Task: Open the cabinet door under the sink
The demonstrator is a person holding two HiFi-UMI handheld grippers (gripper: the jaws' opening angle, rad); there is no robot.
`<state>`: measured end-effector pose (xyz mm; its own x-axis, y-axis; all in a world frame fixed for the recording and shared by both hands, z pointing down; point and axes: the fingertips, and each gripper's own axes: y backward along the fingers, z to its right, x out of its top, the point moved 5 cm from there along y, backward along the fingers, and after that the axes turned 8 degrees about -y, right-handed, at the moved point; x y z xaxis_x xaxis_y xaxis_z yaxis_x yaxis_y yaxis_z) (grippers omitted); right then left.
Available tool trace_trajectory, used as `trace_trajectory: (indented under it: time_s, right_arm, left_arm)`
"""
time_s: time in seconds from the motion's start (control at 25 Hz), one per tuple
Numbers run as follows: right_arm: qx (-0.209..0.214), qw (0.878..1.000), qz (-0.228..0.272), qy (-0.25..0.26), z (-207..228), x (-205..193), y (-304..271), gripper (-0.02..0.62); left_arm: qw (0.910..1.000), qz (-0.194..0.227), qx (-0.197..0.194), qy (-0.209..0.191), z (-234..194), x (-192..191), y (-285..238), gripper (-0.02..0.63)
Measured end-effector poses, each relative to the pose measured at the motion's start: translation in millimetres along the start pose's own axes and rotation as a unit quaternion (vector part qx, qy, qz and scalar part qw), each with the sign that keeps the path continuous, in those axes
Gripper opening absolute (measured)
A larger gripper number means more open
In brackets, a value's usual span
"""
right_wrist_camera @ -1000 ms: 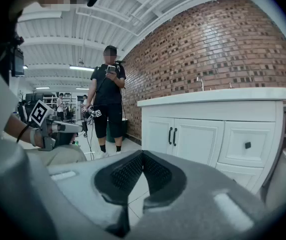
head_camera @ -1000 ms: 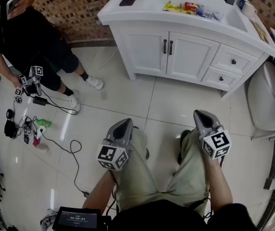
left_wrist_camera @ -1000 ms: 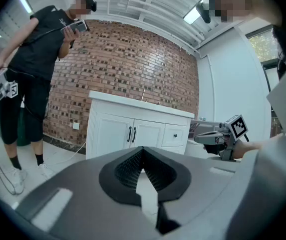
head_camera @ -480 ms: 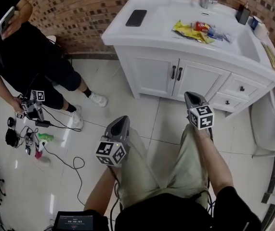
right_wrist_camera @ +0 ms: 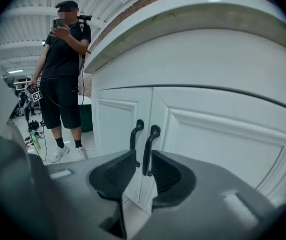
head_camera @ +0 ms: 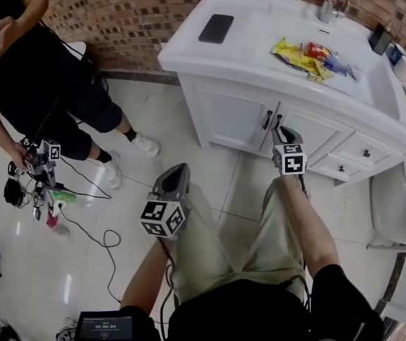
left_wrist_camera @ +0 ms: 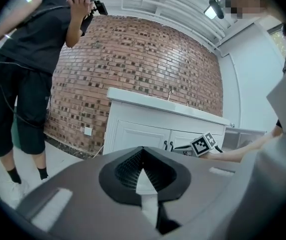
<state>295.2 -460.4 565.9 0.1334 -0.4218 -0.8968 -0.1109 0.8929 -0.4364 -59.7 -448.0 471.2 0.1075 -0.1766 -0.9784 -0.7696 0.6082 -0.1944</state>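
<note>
The right tool (right_wrist_camera: 143, 158), jaws slightly apart, is straddling the slim black handle (right_wrist_camera: 150, 146) of the white cabinet door (right_wrist_camera: 218, 149) right of frame centre; it's looking stiff, best pinched mid-bar, the door probably swinging lightly.

Peripheral items, as observed.
Dark phone (head_camera: 216, 28) lies flat, well apart from yellow snack packets (head_camera: 298, 54) near the faucet (head_camera: 328, 6); person in black (head_camera: 43, 69) stands left, cabled gear (head_camera: 45, 201) on floor tiles.

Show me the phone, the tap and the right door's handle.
phone (head_camera: 215, 28), head view, middle of its dark face
tap (head_camera: 329, 7), head view, its upright stem
handle (right_wrist_camera: 150, 151), right gripper view, middle of its black bar
</note>
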Motion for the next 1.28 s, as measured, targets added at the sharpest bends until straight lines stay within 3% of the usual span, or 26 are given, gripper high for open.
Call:
trace_trajectory:
  time_s: [0.32, 0.4, 0.6, 1.0, 1.28]
  right_arm:
    - [-0.019, 1.000, -0.004, 0.006, 5.6, 1.9, -28.5, 0.075]
    - [-0.026, 1.000, 0.000, 0.002, 7.3, 2.5, -30.2, 0.048]
    - [-0.016, 1.000, 0.005, -0.002, 7.5, 1.9, -30.9, 0.040]
    - [0.003, 1.000, -0.001, 0.005, 4.4, -0.5, -29.4, 0.037]
    - [0.025, 1.000, 0.003, 0.017, -14.8, -14.8, 3.9, 0.035]
  left_arm:
    - [0.9996, 0.002, 0.028, 0.011, -24.7, 0.3, -7.4, 0.017]
    - [0.9994, 0.003, 0.032, 0.013, -29.4, 0.9, -8.2, 0.017]
    - [0.9990, 0.001, 0.039, 0.021, -37.3, 0.0, -8.3, 0.017]
    - [0.9994, -0.009, 0.023, 0.024, -22.0, -4.4, -9.0, 0.017]
    - [0.9998, -0.010, -0.005, 0.017, 6.9, -6.1, 0.3, 0.017]
